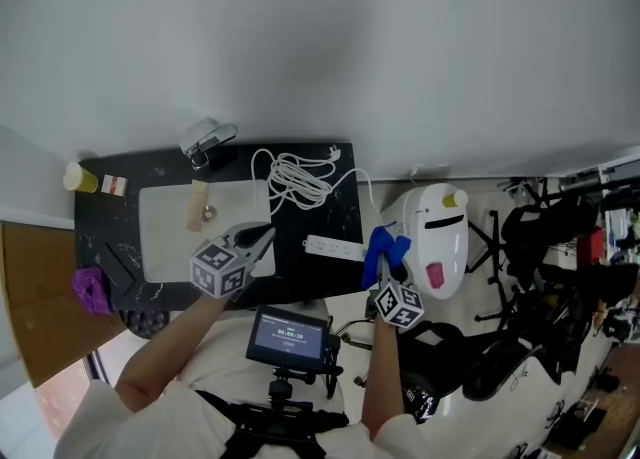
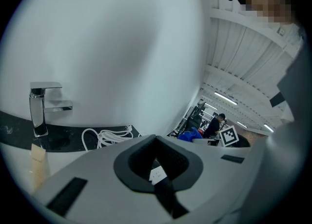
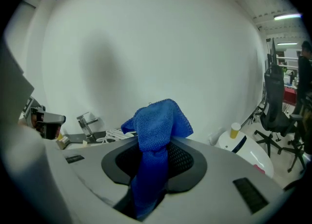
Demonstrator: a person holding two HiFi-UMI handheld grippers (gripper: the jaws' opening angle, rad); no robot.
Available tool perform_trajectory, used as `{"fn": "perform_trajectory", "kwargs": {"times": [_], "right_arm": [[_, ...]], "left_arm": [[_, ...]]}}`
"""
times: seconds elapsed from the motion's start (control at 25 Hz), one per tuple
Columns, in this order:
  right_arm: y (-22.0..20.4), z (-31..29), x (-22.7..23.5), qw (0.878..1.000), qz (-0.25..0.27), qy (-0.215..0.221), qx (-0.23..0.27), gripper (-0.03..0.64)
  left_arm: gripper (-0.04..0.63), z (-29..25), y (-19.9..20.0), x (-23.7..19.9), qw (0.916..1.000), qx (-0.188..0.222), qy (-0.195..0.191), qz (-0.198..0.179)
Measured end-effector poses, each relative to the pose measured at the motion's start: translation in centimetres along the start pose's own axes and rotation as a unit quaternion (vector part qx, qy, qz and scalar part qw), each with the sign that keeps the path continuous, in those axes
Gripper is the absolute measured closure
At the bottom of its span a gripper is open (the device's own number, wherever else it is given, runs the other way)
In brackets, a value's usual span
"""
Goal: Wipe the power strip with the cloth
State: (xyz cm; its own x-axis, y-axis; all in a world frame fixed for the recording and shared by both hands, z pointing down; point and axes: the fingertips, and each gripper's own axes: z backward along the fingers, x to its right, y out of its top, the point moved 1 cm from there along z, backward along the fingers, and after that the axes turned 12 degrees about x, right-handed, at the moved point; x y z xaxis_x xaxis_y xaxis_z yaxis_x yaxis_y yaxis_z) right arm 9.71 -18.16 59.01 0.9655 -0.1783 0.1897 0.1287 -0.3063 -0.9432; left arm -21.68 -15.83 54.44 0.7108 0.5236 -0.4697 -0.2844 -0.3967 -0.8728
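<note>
A white power strip (image 1: pixel 335 246) lies on the black counter (image 1: pixel 330 187) near its front right corner. Its coiled white cable (image 1: pixel 296 179) lies behind it. My right gripper (image 1: pixel 386 265) is shut on a blue cloth (image 1: pixel 383 247), held at the strip's right end; whether it touches the strip I cannot tell. In the right gripper view the cloth (image 3: pixel 156 130) bunches up out of the closed right gripper (image 3: pixel 155 145). My left gripper (image 1: pixel 264 238) hovers just left of the strip, shut and empty. In its own view the left gripper (image 2: pixel 156 142) has its jaws together, and the cable (image 2: pixel 107 136) shows beyond.
A white sink basin (image 1: pixel 170 237) with a beige brush (image 1: pixel 199 205) fills the counter's left. Behind it stands a chrome faucet (image 1: pixel 205 140). A yellow cup (image 1: pixel 80 178) and purple object (image 1: pixel 92 290) sit far left. A white rounded device (image 1: pixel 437 237) and office chairs (image 1: pixel 540 237) stand right. A small monitor (image 1: pixel 290 334) is near me.
</note>
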Motion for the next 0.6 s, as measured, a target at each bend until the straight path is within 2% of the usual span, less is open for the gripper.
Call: {"fn": "perform_trajectory", "kwargs": {"times": [0.28,0.6], "right_arm": [[2.1,2.0,-2.3,0.999,0.000,0.013,0.031,0.509],[2.3,4.9,-2.2,0.998,-0.007,0.041,0.042,0.509]], "left_arm": [[0.595,0.4,-2.3,0.4,0.9997,-0.017,-0.015,-0.003],[0.595,1.3,-3.4,3.4,0.9998,-0.016,-0.002,-0.010]]}}
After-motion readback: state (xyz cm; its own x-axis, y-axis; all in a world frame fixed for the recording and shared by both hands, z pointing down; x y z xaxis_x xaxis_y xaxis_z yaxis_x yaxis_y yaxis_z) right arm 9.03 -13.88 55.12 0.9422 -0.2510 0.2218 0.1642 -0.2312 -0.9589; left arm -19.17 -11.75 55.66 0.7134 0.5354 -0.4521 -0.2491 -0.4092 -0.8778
